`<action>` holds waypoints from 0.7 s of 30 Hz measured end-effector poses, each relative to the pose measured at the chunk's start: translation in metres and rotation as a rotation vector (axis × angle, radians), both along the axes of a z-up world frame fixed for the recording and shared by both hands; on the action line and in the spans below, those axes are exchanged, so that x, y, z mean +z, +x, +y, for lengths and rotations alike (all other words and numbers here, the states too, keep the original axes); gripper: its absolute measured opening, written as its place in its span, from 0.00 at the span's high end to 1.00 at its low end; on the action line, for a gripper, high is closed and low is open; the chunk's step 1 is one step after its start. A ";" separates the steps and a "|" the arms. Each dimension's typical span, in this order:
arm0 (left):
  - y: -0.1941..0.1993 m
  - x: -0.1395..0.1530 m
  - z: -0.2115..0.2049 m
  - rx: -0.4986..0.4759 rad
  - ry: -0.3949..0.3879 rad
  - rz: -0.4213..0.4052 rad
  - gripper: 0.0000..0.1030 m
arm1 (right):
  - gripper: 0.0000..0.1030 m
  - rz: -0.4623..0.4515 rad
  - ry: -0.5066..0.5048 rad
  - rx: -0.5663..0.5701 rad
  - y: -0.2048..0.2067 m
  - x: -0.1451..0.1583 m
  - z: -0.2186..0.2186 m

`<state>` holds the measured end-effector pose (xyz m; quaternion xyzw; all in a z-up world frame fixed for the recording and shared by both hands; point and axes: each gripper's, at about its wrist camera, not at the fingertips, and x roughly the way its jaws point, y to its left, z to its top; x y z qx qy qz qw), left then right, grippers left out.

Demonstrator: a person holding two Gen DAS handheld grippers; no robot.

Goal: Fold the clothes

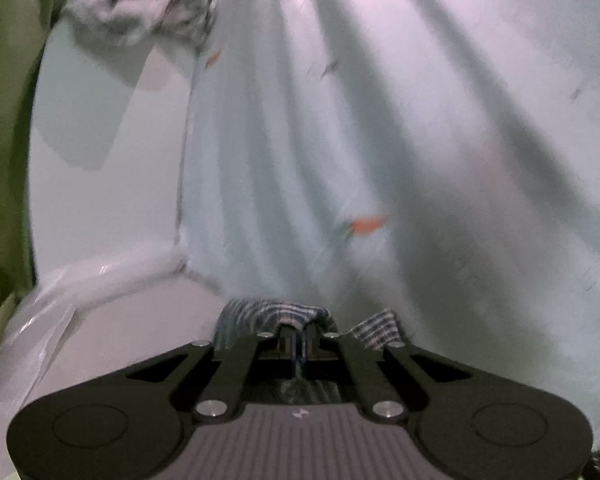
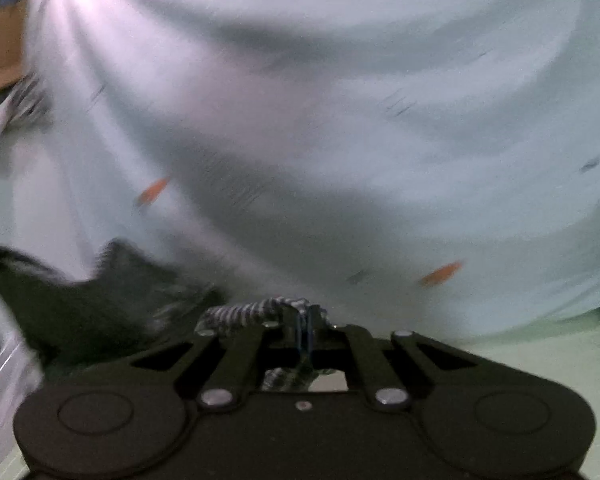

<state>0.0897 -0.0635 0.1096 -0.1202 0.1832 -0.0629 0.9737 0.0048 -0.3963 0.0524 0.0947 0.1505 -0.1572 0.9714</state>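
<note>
Pale blue-white cloth fills nearly all of both views: the shirt (image 1: 340, 140), printed with small orange and dark flecks, hangs in long folds from your two grippers.

Your left gripper (image 1: 296, 338) is clenched, jaws pressed together on a checked trim (image 1: 276, 314) at the shirt's edge; the striped fabric bunches over the fingertips and a second checked flap pokes out just to the right. Your right gripper (image 2: 304, 320) is likewise closed tight, pinching a twisted, striped bit of the same shirt (image 2: 340, 120) (the weave shows plainly just left of the jaws).

In the left view the shirt's side hem runs down from top centre to the gripper, and left of it lies the pale table (image 1: 112, 184), with another crumpled checked piece (image 1: 132, 16) at the upper left. A green surface (image 1: 0, 120) borders the table's far left edge, and clear plastic (image 1: 40, 320) lies at the lower left.

In the right view the shirt's lower edge curves along the right, with pale green surface (image 2: 540, 352) showing beneath it. A dark garment (image 2: 100, 300) lies blurred just left of the gripper. A brown cardboard-like panel (image 2: 0, 52) sits at the upper left; whether it is a box you cannot tell.
</note>
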 end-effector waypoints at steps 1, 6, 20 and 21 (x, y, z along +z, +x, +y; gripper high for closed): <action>-0.005 0.008 -0.007 -0.018 -0.005 -0.022 0.98 | 0.97 -0.022 -0.011 -0.052 -0.009 0.007 -0.017; -0.008 -0.009 -0.050 -0.094 -0.018 0.083 0.98 | 0.97 -0.067 -0.037 -0.339 -0.048 0.025 -0.105; -0.019 -0.145 -0.073 -0.045 0.187 0.515 0.27 | 0.26 0.421 0.174 -0.363 -0.055 -0.106 -0.150; -0.012 -0.152 -0.065 -0.039 0.186 0.524 0.25 | 0.25 0.445 0.187 -0.344 -0.052 -0.114 -0.145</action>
